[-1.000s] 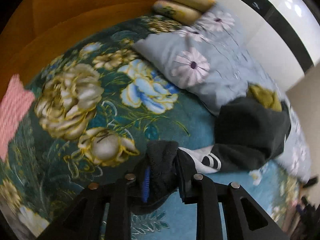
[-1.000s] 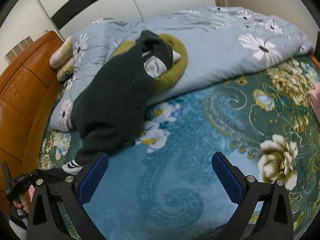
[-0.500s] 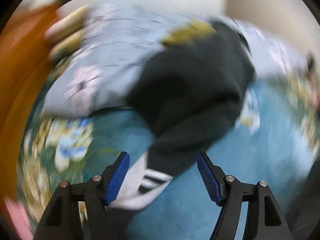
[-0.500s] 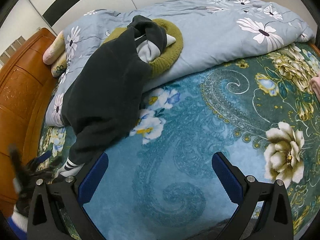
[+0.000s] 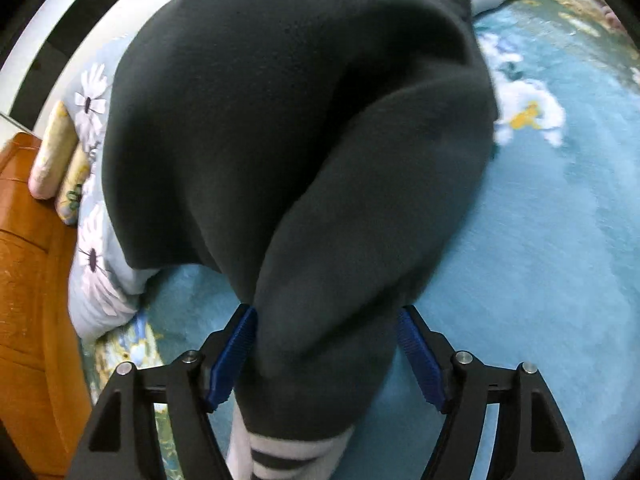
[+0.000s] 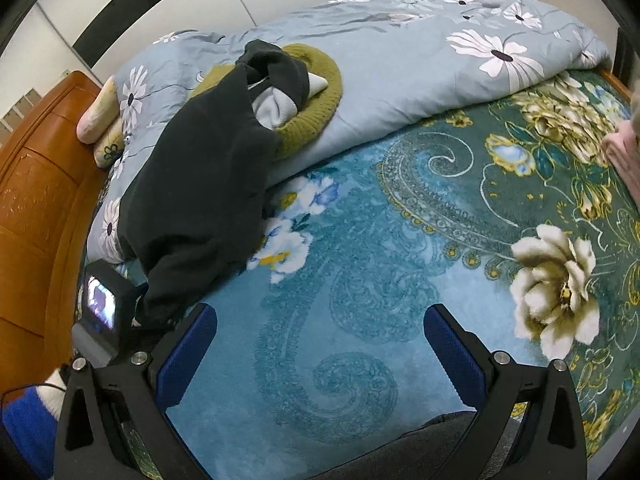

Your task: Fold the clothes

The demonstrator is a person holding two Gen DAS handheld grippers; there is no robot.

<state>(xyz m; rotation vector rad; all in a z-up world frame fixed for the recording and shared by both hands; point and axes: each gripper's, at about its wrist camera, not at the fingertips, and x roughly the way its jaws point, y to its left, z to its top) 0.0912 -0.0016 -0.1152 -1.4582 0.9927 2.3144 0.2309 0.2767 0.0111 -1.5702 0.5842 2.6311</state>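
Note:
A dark grey fleece garment (image 5: 304, 128) with a white striped cuff (image 5: 284, 456) lies across the blue quilt and the teal floral bedspread. It also shows in the right wrist view (image 6: 200, 196), draped from an olive knit garment (image 6: 316, 96). My left gripper (image 5: 326, 356) is open, its blue pads (image 5: 232, 356) on either side of the garment's sleeve end without pinching it. My right gripper (image 6: 320, 352) is open and empty above the bedspread, to the right of the garment.
A blue quilt with white flowers (image 6: 420, 52) lies along the far side of the bed. An orange wooden headboard (image 6: 36, 200) stands at the left with rolled pillows (image 5: 56, 152) by it. A pink cloth (image 6: 624, 156) lies at the right edge.
My left gripper opened, letting go of the dark cloth, swung round and moved in close over the dark garment's sleeve. The right gripper stayed open and barely moved.

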